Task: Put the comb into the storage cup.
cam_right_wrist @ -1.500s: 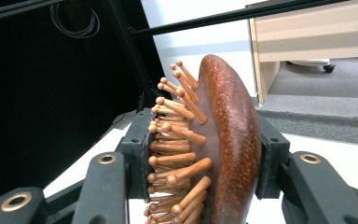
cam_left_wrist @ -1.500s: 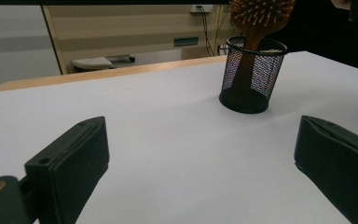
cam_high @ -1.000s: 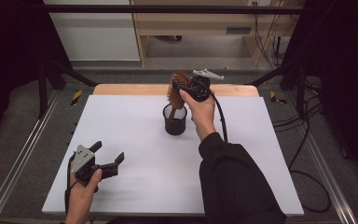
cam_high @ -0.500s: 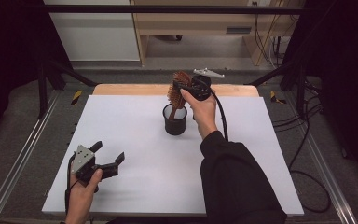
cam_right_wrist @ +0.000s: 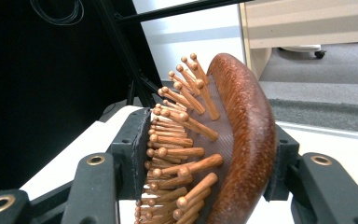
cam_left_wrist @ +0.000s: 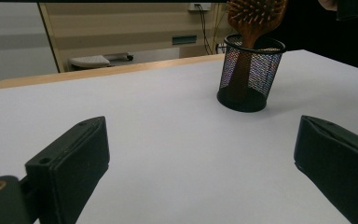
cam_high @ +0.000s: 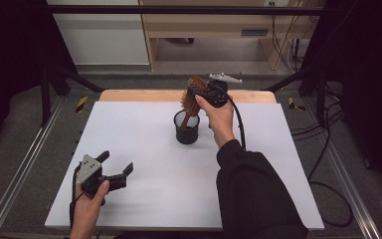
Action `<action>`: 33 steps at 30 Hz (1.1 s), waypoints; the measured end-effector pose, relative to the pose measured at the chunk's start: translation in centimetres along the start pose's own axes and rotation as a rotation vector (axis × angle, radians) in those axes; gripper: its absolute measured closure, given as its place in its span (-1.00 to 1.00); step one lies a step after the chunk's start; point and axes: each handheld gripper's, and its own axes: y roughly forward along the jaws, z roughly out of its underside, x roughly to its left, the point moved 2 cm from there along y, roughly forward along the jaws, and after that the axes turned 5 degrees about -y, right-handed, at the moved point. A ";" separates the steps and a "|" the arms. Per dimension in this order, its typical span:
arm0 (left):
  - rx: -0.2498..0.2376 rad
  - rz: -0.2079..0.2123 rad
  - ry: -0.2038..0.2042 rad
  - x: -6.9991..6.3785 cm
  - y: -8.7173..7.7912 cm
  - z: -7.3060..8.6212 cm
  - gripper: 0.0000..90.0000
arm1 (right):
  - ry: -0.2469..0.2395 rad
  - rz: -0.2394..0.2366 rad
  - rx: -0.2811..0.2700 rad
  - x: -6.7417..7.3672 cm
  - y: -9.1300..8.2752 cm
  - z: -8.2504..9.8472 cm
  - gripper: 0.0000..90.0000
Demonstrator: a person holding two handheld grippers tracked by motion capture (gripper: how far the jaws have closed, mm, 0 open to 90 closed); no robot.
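Observation:
A wooden hairbrush (cam_high: 193, 95) stands with its handle down in a black mesh cup (cam_high: 187, 128) at the far middle of the white table (cam_high: 144, 199). My right gripper (cam_high: 197, 92) is shut on the brush head from the right, above the cup. In the right gripper view the hairbrush (cam_right_wrist: 233, 140) sits between the jaws, one pad against the bristle tips and the other against the rounded back. My left gripper (cam_high: 117, 162) rests open near the front left edge, with nothing between its jaws. From the left gripper (cam_left_wrist: 205, 163) view, the cup (cam_left_wrist: 249, 70) and the hairbrush (cam_left_wrist: 256, 16) stand far ahead.
A wooden strip (cam_high: 144, 95) runs along the table's far edge. Metal frame rails (cam_high: 25, 164) flank the table on both sides, and cables (cam_high: 328, 164) lie on the floor at the right. A cabinet (cam_high: 204, 25) stands beyond the table.

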 end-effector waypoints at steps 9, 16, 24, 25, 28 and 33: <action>0.000 -0.001 -0.004 0.0 0.0 0.0 -0.92 | 0.010 0.012 0.015 -0.4 -0.2 0.0 -0.03; -0.001 0.004 -0.005 0.0 0.0 0.0 -0.92 | 0.021 0.023 0.023 -0.8 -0.3 0.0 -0.06; 0.001 0.006 -0.001 -0.1 0.0 0.0 -0.92 | 0.019 0.037 0.028 -1.0 -0.4 -0.1 -0.07; 0.001 0.006 -0.002 -0.1 0.0 0.0 -0.92 | 0.020 0.037 0.031 -1.1 -0.5 -0.1 -0.07; -0.001 0.004 -0.004 0.0 0.0 0.0 -0.92 | 0.019 0.042 0.033 -1.2 -0.6 -0.1 -0.08; -0.001 0.004 -0.005 0.0 0.0 0.0 -0.92 | 0.020 0.047 0.039 -1.4 -0.7 -0.1 -0.10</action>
